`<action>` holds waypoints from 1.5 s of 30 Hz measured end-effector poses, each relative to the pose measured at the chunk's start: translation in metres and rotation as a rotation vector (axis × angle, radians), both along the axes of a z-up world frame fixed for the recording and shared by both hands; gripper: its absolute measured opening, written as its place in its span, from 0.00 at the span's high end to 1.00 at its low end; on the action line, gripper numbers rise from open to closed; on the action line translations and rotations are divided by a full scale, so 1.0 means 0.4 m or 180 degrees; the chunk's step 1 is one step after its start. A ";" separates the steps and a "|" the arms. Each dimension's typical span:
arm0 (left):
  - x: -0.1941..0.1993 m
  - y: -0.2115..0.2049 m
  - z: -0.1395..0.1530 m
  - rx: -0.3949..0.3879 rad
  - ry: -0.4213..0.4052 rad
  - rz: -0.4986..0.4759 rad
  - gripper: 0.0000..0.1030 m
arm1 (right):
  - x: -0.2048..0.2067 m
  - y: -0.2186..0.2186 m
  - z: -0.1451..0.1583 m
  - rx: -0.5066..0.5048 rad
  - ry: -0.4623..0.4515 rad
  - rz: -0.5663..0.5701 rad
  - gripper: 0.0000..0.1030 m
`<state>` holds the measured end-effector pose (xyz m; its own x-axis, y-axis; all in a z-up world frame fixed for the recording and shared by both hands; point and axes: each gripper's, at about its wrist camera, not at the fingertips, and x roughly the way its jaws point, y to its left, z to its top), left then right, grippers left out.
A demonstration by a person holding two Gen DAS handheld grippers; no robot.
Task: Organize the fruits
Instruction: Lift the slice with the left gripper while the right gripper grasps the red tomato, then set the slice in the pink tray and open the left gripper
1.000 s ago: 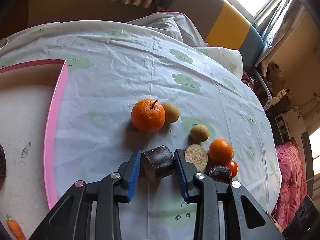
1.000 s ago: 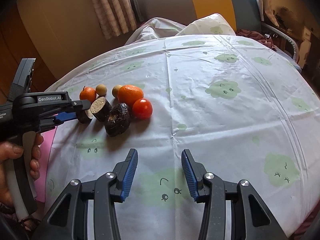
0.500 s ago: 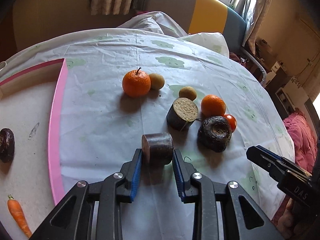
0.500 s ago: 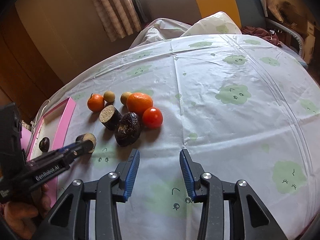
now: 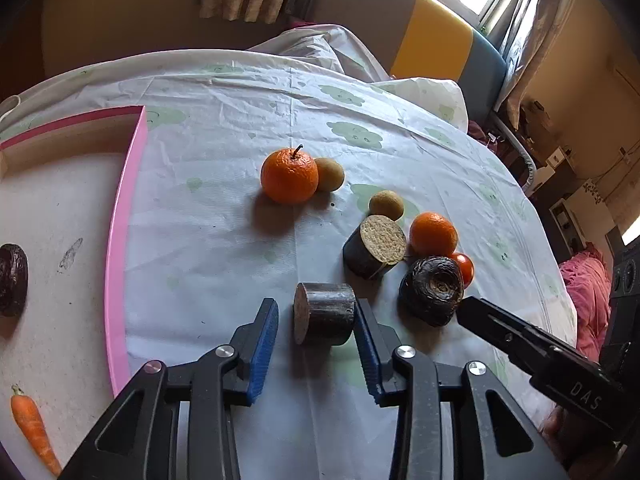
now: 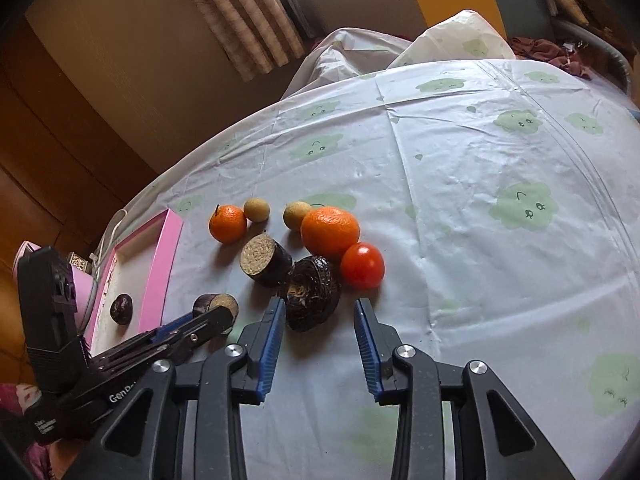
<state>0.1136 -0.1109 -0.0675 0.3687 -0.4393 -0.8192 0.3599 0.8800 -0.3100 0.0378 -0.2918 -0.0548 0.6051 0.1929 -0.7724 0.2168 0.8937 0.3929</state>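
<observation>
A short dark cylinder piece [image 5: 324, 314] lies on the tablecloth between the fingers of my left gripper [image 5: 316, 308]. The jaws are opening, and the left pad [image 5: 266, 336] stands clear of the piece. In the right wrist view, my right gripper [image 6: 319, 309] is open just in front of a dark wrinkled fruit [image 6: 314, 296], which reaches in between its fingertips. Beyond lie a red tomato [image 6: 362, 265], an orange [image 6: 330, 230], a stemmed mandarin [image 6: 227, 223] and a second cut cylinder [image 6: 266, 260].
A pink-rimmed tray [image 5: 120, 240] sits at the left, holding a dark fruit [image 5: 12, 280] and a carrot [image 5: 34, 428]. Two small tan round fruits [image 5: 329, 174] [image 5: 386, 205] lie by the citrus. A finger of the right gripper [image 5: 500, 332] reaches in from the right.
The left gripper drew the dark piece away from the fruit cluster toward the tray side, then its pads came off it. The right gripper moved forward to the dark wrinkled fruit.
</observation>
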 end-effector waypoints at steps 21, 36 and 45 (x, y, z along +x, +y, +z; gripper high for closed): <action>-0.001 -0.016 -0.003 0.0085 -0.0133 -0.0142 0.71 | 0.003 -0.052 -0.027 -0.0033 -0.0047 -0.0374 0.55; -0.050 0.020 0.066 0.0037 -0.0381 -0.0118 0.71 | 0.068 -0.091 -0.048 0.0161 0.0065 -0.0428 0.75; -0.043 0.197 0.124 0.0008 -0.0504 0.0442 0.71 | -0.027 -0.122 -0.033 -0.0038 0.0059 -0.0578 0.75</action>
